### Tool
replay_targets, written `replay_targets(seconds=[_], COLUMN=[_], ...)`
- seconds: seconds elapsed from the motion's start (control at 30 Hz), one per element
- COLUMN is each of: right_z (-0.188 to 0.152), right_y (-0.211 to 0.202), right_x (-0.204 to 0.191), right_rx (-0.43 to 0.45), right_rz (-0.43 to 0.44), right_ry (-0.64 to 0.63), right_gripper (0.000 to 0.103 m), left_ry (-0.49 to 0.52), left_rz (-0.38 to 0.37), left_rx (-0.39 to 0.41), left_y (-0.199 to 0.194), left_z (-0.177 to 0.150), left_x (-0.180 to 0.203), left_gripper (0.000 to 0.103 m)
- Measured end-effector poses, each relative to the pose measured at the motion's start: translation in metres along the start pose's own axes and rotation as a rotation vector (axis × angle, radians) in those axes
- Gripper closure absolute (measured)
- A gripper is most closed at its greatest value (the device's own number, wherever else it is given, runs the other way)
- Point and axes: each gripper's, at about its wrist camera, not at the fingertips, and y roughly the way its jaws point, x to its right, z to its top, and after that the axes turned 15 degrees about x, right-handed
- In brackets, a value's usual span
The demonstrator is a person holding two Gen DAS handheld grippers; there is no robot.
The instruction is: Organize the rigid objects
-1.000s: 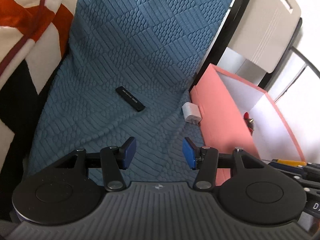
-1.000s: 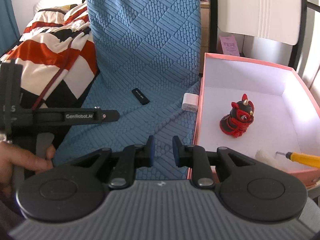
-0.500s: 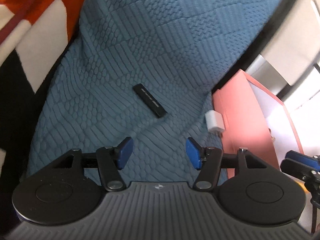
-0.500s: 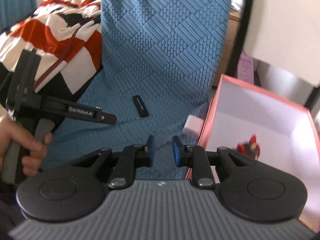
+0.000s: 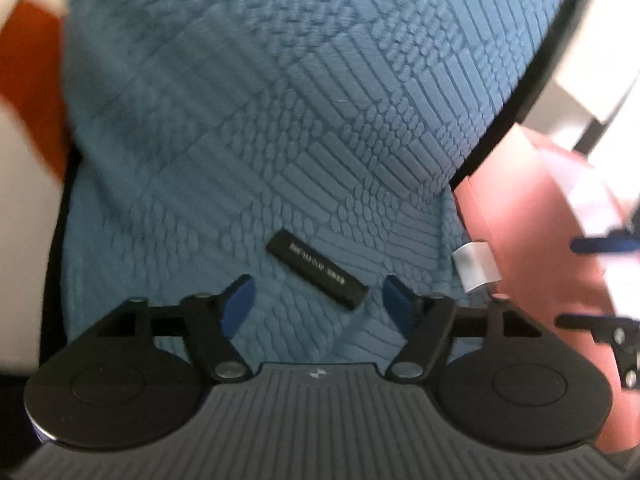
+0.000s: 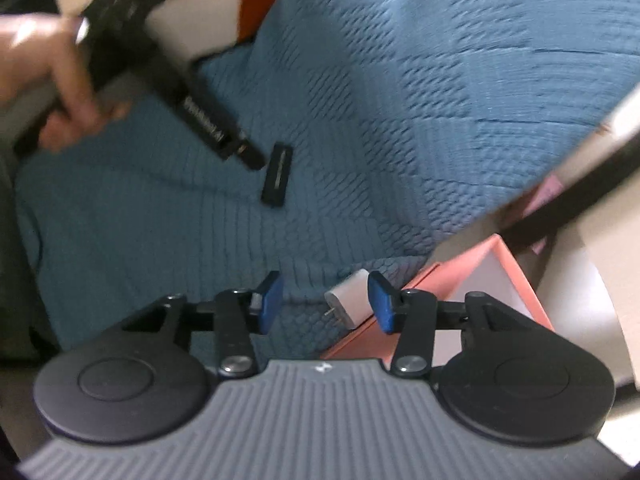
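Black stick (image 5: 317,275) nearer, both grippers opening

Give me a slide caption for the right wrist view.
Right gripper opening over a white charger beside the pink box, black stick lying on blue cloth.

Left gripper (image 5: 316,304): black linkage arms, silver pivot screws, blue fingertip pads (image 5: 238,302), two round black discs at four and eight o'clock, a ribbed grey housing with a small white logo. Right gripper (image 6: 325,302) matches it. White lettering runs along the left gripper's black bar.
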Motion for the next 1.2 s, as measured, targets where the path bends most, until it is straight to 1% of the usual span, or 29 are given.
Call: replay_targets(seconds=[0.03, 0.1, 0.17, 0.27, 0.3, 0.33, 0.37, 0.5, 0.57, 0.67, 0.7, 0.73, 0.77, 0.8, 0.97, 1.1, 1.2], right_z=[0.001, 0.003, 0.005, 0.005, 0.004, 0.002, 0.0, -0.01, -0.011, -0.012, -0.015, -0.017, -0.019, -0.017, -0.016, -0.008, -0.006], right_y=[0.009, 0.025, 0.041, 0.063, 0.071, 0.077, 0.083, 0.106, 0.115, 0.126, 0.129, 0.134, 0.137, 0.138, 0.136, 0.124, 0.118], right_x=[0.002, 0.005, 0.007, 0.009, 0.009, 0.01, 0.01, 0.007, 0.005, 0.001, -0.003, -0.005, -0.007, -0.006, -0.012, -0.007, -0.005], right_rx=[-0.023, -0.064, -0.099, -0.155, -0.175, -0.194, -0.211, -0.287, -0.295, -0.321, -0.332, -0.345, -0.355, -0.353, -0.356, -0.329, -0.313], right_rz=[0.014, 0.051, 0.087, 0.118, 0.129, 0.144, 0.157, 0.194, 0.205, 0.206, 0.209, 0.199, 0.193, 0.188, 0.178, 0.167, 0.164], right_ry=[-0.025, -0.065, -0.11, -0.187, -0.207, -0.225, -0.246, -0.336, -0.356, -0.372, -0.403, -0.428, -0.428, -0.411, -0.391, -0.287, -0.242], right_gripper=[0.054, 0.054, 0.053, 0.053, 0.047, 0.039, 0.038, 0.038, 0.038, 0.039, 0.041, 0.047, 0.047, 0.053, 0.053, 0.054, 0.054], left_ry=[0.024, 0.062, 0.095, 0.143, 0.158, 0.17, 0.182, 0.187, 0.2, 0.22, 0.218, 0.221, 0.231, 0.246, 0.317, 0.371, 0.405], left_rz=[-0.004, -0.022, -0.035, -0.028, -0.032, -0.038, -0.046, -0.095, -0.097, -0.095, -0.101, -0.107, -0.106, -0.1, -0.091, -0.099, -0.083], left_rx=[0.001, -0.008, -0.017, -0.032, -0.036, -0.041, -0.048, -0.073, -0.076, -0.091, -0.097, -0.106, -0.111, -0.111, -0.101, -0.095, -0.101], left_y=[0.004, 0.014, 0.024, 0.035, 0.039, 0.043, 0.047, 0.055, 0.058, 0.057, 0.059, 0.06, 0.06, 0.061, 0.064, 0.069, 0.072], left_z=[0.002, 0.006, 0.007, 0.007, 0.007, 0.006, 0.006, 0.006, 0.006, 0.001, -0.001, -0.003, -0.004, -0.005, -0.012, -0.017, -0.019], left_x=[0.001, 0.002, 0.0, 0.0, -0.001, -0.001, -0.001, -0.005, -0.005, -0.002, 0.0, 0.001, 0.002, 0.004, 0.009, 0.015, 0.022], left_gripper=[0.02, 0.017, 0.016, 0.013, 0.013, 0.013, 0.013, 0.013, 0.012, 0.008, 0.008, 0.008, 0.008, 0.007, 0.003, 0.001, 0.001])
